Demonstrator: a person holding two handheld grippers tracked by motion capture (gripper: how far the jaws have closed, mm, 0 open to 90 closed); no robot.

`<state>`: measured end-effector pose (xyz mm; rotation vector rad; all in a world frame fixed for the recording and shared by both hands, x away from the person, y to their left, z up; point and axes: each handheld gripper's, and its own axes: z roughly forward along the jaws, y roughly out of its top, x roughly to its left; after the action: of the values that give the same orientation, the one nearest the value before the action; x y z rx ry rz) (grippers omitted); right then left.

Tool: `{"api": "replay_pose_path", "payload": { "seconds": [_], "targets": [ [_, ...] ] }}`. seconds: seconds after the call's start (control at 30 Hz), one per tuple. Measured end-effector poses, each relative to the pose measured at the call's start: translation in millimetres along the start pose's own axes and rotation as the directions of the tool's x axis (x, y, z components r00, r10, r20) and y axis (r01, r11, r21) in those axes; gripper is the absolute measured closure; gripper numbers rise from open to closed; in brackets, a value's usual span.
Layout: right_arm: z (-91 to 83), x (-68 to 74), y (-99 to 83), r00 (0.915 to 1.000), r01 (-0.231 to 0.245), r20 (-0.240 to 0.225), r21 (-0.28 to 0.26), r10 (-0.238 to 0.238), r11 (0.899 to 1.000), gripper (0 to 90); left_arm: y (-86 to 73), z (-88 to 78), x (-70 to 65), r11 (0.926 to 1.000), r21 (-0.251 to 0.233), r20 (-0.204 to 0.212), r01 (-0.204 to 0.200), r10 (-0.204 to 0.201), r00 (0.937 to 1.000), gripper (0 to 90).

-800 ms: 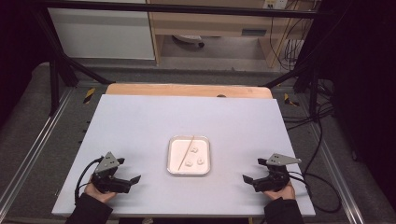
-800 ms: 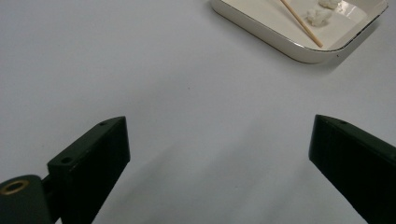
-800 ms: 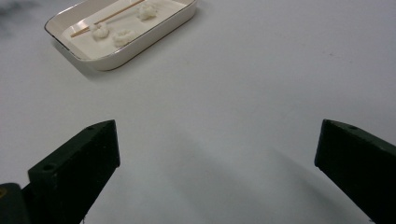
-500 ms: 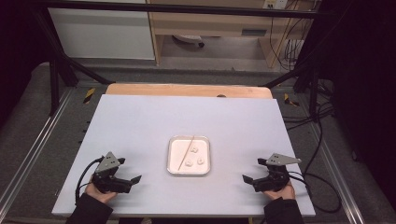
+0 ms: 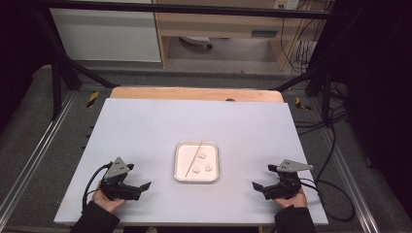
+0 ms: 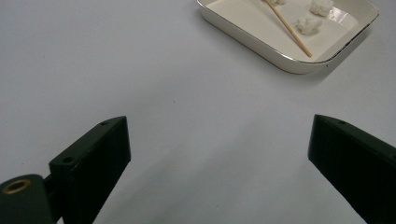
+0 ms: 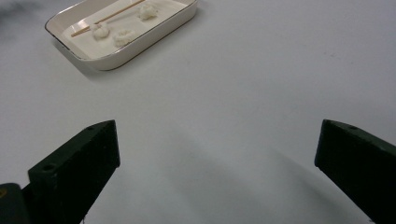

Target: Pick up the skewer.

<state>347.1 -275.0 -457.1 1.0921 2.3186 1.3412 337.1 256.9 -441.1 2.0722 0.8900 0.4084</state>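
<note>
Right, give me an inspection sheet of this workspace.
Surface: white tabletop, wooden edge at the far side.
Job's things: shallow white tray at centre; in it a thin stick lying slanted and three white lumps.
Clutter: nothing seen.
Grippers: left gripper and right gripper both open, holding nothing, resting on the table either side of the tray, jaws facing it.
Cables: one trails from each gripper; more on the floor at right.
Surroundings: dark frame, grey floor, cabinets behind.

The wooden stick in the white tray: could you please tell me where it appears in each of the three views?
High view: the wooden stick lies slanted in the white tray, mid-table.
Left gripper view: top right, stick beside the white lumps.
Right gripper view: top left, stick along the tray's far side.
Shared landmark: the tray.
</note>
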Motion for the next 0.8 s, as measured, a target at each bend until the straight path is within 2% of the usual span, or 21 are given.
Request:
{"api": "replay_pose_path", "payload": {
  "seconds": [0.4, 0.8],
  "targets": [
    [0.5, 0.4, -0.3, 1.0, 0.008, 0.0, 0.007, -0.008, 1.0, 0.8, 13.1, 8.5, -9.4, 0.9998, 0.018, -0.007, 0.0, 0.001, 1.0, 5.9],
    [0.6, 0.6, -0.3, 0.9999, 0.011, 0.003, 0.011, -0.011, 1.0, 0.9, 35.4, 19.1, -24.7, 0.9994, 0.031, 0.0, -0.014, 0.014, 0.9999, 6.3]
  ]
}}
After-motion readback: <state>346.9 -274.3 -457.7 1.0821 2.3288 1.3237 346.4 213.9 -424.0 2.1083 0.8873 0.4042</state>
